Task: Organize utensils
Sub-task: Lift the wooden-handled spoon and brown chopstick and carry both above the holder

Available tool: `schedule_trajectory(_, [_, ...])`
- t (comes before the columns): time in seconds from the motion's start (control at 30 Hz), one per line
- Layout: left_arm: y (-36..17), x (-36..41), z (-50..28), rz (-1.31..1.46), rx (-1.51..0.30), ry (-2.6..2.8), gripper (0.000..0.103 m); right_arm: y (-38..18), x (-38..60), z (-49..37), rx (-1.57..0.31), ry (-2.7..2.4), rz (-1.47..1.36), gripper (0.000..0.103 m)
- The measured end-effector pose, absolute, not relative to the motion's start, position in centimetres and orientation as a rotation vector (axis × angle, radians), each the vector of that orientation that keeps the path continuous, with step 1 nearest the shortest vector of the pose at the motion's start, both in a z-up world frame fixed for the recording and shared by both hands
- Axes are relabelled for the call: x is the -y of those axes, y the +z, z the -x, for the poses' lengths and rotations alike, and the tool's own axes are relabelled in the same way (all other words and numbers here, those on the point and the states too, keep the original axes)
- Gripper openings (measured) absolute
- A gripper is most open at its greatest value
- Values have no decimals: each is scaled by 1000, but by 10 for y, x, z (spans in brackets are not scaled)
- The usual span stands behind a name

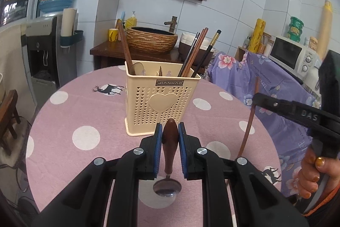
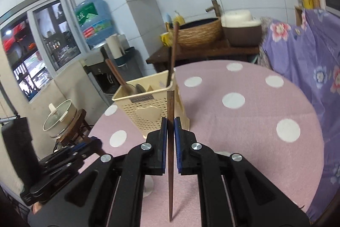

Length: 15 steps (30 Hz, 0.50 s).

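- Blue-padded fingers [image 1: 159, 148] of left gripper [image 1: 170, 152] pinching wooden-handled metal spoon [image 1: 169, 146] by the brown handle, bowl end hanging down toward the camera side, handle tip up; likely held so for a bowl-first drop into the caddy.
- Blue-padded fingers [image 2: 163, 142] of right gripper [image 2: 170, 146] pressed onto thin dark wooden chopstick [image 2: 170, 142], held upright, blunt end up, pointed tip down near pink polka-dot worktop [image 2: 244, 131]; vertical hold suits a straight insertion.
- Cream perforated plastic utensil caddy with heart emblem [image 1: 161, 97] upright on worktop, just ahead of left gripper; divided into compartments.
- Already in caddy: spoon with brown handle [image 1: 127, 56] in left compartment, bundle of dark chopsticks [image 1: 197, 52] leaning in right compartment. Sorting by type, judging from that.
- Right gripper also seen in left view at right edge, chopstick hanging below it, well apart from caddy.
- Task partly done; both held items not yet in caddy.
- Next, by guess: spoon to left compartment, chopstick to right one.
- Risk: thin chopstick pivoting between pads, tip catching caddy rim.
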<state>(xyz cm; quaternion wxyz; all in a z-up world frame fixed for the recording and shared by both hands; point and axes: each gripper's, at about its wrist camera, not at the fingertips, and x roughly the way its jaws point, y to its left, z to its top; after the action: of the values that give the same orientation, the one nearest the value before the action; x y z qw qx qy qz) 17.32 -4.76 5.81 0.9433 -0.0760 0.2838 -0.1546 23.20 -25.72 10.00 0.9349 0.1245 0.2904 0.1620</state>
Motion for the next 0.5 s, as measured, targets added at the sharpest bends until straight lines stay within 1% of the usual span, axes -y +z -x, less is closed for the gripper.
schedule_trajectory(0.27, [58, 33, -179, 191, -607, -305, 16, 113, 254, -221, -581, 348, -235, 8])
schedule_trajectory(0.5, [71, 27, -183, 187, -589, -310, 16, 124, 250, -221, -571, 354, -218, 8])
